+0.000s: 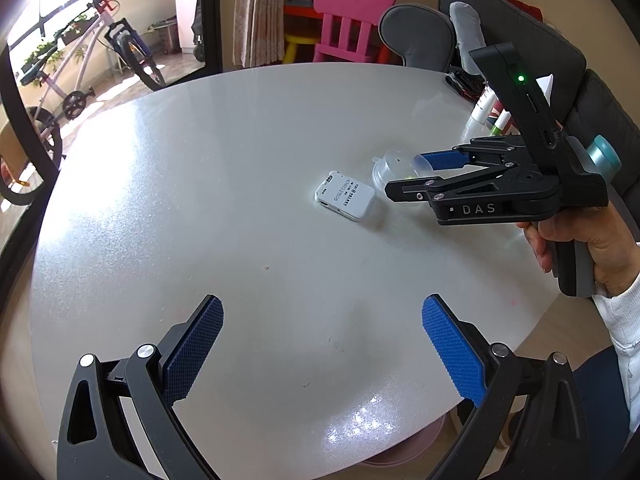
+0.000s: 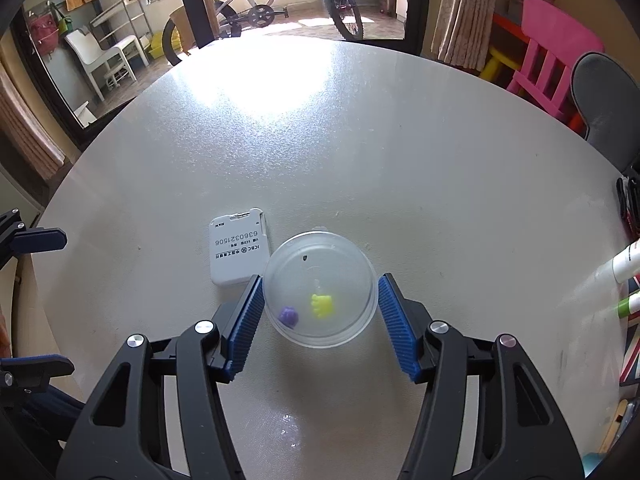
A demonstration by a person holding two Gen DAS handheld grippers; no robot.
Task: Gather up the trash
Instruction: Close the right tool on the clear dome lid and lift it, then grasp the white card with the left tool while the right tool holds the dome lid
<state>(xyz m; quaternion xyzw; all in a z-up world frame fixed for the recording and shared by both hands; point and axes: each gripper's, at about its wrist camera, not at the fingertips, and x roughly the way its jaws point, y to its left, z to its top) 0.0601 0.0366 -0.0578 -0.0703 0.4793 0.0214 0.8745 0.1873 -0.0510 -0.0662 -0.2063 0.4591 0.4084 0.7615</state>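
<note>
Straddling the clear plastic cup (image 2: pixel 320 290) on the table (image 2: pixel 360 140), our right gripper (image 2: pixel 320 312) is spread, pads beside its walls, ready to pinch; our left gripper (image 1: pixel 320 352) waits spread over bare tabletop, clear of the white card device (image 2: pixel 239 252).

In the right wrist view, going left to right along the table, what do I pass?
Left gripper at the edge → white card device → clear plastic cup between the right gripper fingers → markers at the right edge.

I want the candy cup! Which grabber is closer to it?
Right. The right gripper has its fingers around the clear cup; the left gripper hangs open, well away.
</note>
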